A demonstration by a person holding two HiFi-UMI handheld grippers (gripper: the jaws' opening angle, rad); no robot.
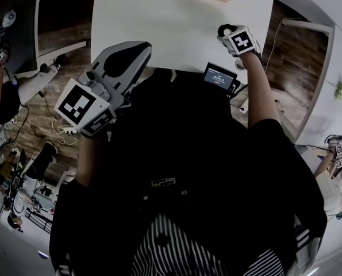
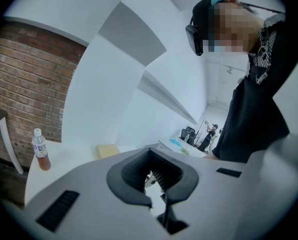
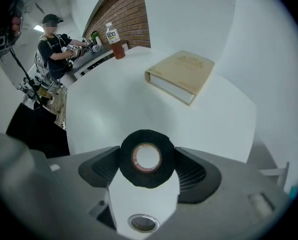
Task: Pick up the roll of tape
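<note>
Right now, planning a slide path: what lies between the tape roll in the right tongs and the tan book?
Nothing: the right gripper view shows only bare white table between the tape roll, gripped by the right tongs, and the book.

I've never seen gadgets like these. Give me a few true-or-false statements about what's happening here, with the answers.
1. The right gripper grips a black roll of tape. True.
2. The left gripper holds the bottle. False: its jaws are closed on nothing, and the bottle stands upright on the table.
3. A tan book lies on the white table. True.
4. The book is open. False: it lies closed.
</note>
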